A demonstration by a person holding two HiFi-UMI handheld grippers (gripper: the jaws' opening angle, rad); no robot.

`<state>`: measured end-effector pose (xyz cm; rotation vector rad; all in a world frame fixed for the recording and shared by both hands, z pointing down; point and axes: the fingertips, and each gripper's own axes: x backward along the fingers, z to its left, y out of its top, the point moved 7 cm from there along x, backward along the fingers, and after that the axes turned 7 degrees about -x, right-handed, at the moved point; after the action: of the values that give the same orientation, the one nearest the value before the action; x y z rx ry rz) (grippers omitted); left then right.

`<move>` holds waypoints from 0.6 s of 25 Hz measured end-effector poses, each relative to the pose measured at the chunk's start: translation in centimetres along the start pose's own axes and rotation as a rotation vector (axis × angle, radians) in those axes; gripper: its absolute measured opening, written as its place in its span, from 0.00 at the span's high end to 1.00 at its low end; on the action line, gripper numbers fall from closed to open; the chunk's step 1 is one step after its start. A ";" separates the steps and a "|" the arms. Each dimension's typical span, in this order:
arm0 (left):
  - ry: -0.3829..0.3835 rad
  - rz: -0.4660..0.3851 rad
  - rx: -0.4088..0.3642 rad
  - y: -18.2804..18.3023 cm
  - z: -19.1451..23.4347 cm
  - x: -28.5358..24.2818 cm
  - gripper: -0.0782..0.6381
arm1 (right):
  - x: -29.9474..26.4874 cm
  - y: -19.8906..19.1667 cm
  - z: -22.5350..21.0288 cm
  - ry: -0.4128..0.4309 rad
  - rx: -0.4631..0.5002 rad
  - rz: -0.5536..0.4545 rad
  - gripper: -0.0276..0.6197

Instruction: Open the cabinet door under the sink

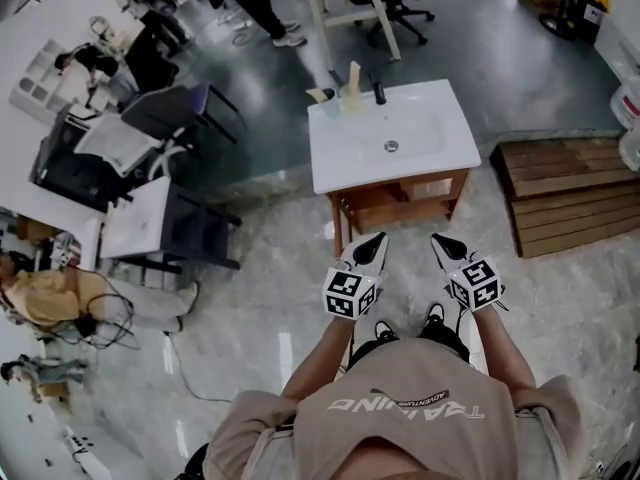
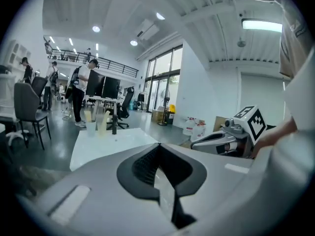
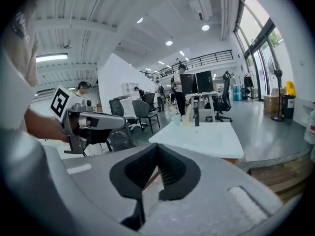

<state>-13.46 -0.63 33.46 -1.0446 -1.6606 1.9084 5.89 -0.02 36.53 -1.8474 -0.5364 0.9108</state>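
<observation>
The left tongs (image 1: 377,239) and right tongs (image 1: 441,240) are pressed together and empty, likely staged for the approach. The cabinet (image 1: 400,206) under the sink (image 1: 390,133) stands just ahead, untouched.

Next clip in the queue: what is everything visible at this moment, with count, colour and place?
sink vanity: one, white top on a wooden cabinet, centre, ahead of the person
faucet: one, black, back edge of the vanity top
cup: one, pale, near the faucet
wooden pallet: one, brown, on the floor right of the vanity
desks: several, white, left side
chairs: several, grey or black, by the desks
bystanders: a few, mostly dark clothing, far side of the room
left gripper: one, white with black jaws, shut and empty, low centre
right gripper: one, same colours, shut and empty, beside the left one
</observation>
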 end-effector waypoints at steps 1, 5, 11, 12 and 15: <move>0.005 -0.014 -0.023 1.1 0.1 0.2 0.87 | 0.1 0.9 0.1 0.001 0.008 -0.014 0.95; 0.043 -0.069 -0.113 4.5 1.0 1.0 0.87 | 0.5 3.9 1.0 0.025 0.031 -0.074 0.95; 0.126 -0.178 -0.127 9.3 3.7 2.4 0.87 | 1.1 9.6 2.9 0.053 0.141 -0.174 0.95; 0.144 -0.199 -0.123 10.0 3.9 2.6 0.87 | 1.3 10.2 3.1 0.051 0.157 -0.185 0.95; 0.185 -0.258 -0.109 11.7 4.0 3.4 0.87 | 1.9 11.8 3.2 0.021 0.221 -0.213 0.95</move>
<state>-16.66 -3.31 21.32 -0.9623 -1.7155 1.5271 4.26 -2.00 24.40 -1.5664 -0.5829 0.7742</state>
